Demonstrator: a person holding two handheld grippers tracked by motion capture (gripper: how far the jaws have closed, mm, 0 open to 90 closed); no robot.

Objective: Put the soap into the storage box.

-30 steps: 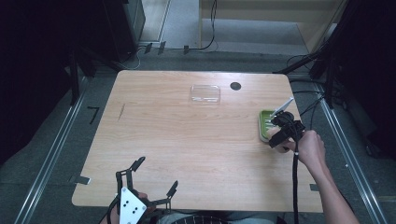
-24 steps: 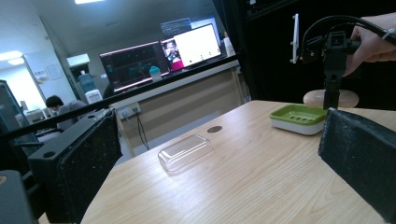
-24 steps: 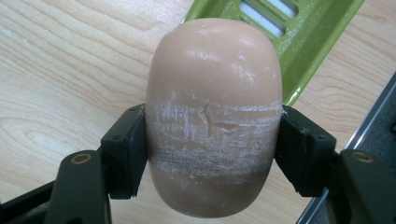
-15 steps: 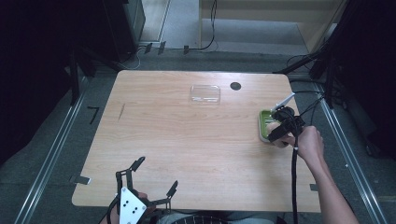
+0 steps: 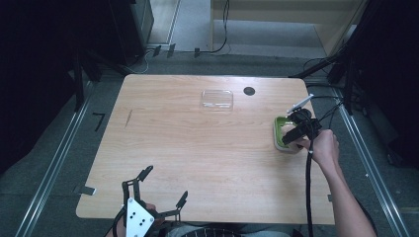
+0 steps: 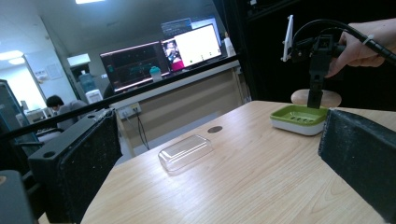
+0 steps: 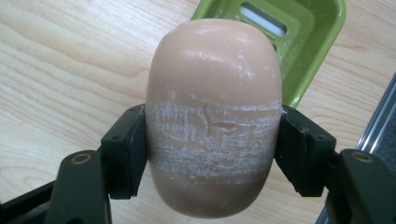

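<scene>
While I look down from the high view, my right gripper [image 5: 295, 134] hangs at the table's right edge, over the near end of the green rectangular plastic soap dish [image 5: 279, 132], with my right hand [image 5: 323, 146] wrapped round its handle and its black cable trailing back along my forearm. My left gripper [image 5: 160, 195] rests at the near edge of the pale wooden table [image 5: 197, 148], well apart from the dish, its two black fingers spread wide with nothing between them. A clear rectangular plastic lid [image 5: 217, 99] lies toward the far edge, and a small dark round hole [image 5: 249, 91] sits just to its right.

In the left gripper view, my own fingers [image 6: 79, 163] stand far apart at either side of the picture, gripping nothing. Beyond them the clear lid [image 6: 185, 152] lies flat on the wood, and farther off the green dish [image 6: 299, 119] sits with my right gripper [image 6: 316, 95] pointing straight down above it.

In the right gripper view, my fingers [image 7: 123, 149] pinch a smooth peach-coloured oval bar of soap [image 7: 214, 121] across its middle, one pad pressed to each side. The bar shows a whitish, scuffed band where I hold it. It is lifted off the table, and the green dish [image 7: 313, 42] with its slotted floor lies behind its far end.
</scene>
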